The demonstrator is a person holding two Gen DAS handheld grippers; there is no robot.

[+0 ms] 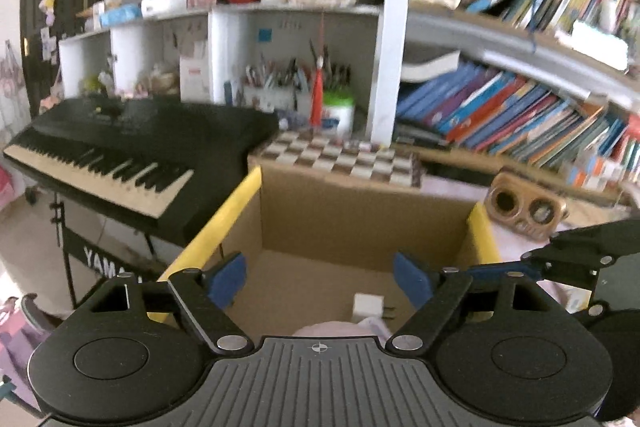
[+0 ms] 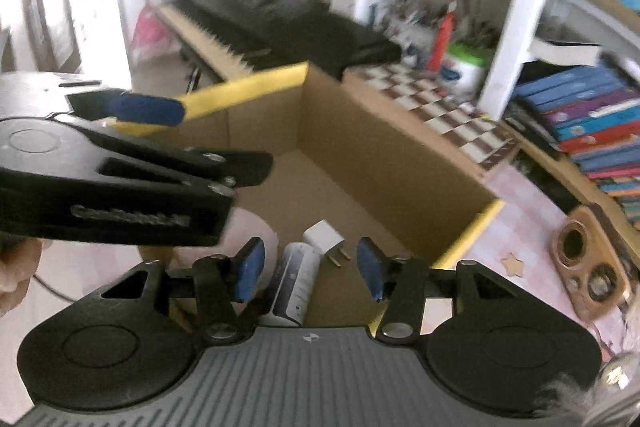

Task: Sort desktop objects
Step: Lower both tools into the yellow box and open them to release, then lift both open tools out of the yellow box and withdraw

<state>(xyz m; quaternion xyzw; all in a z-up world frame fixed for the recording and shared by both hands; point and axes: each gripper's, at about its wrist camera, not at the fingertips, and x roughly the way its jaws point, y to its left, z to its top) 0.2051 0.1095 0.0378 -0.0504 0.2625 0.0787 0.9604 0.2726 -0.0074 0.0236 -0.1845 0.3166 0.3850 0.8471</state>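
Observation:
An open cardboard box with yellow tape along its rim stands on the desk. On its floor lie a white charger plug, a white tube and a pale pink rounded thing. My right gripper hangs over the box's near edge, open, its blue pads clear of the tube below. My left gripper is over the same box, open and empty, with the plug beneath it. Its blue fingertip shows at the left of the right wrist view.
A wooden case with round holes lies on the pink cloth right of the box. A chessboard sits behind the box, a black keyboard to its left. Shelves with pen pots and books line the back.

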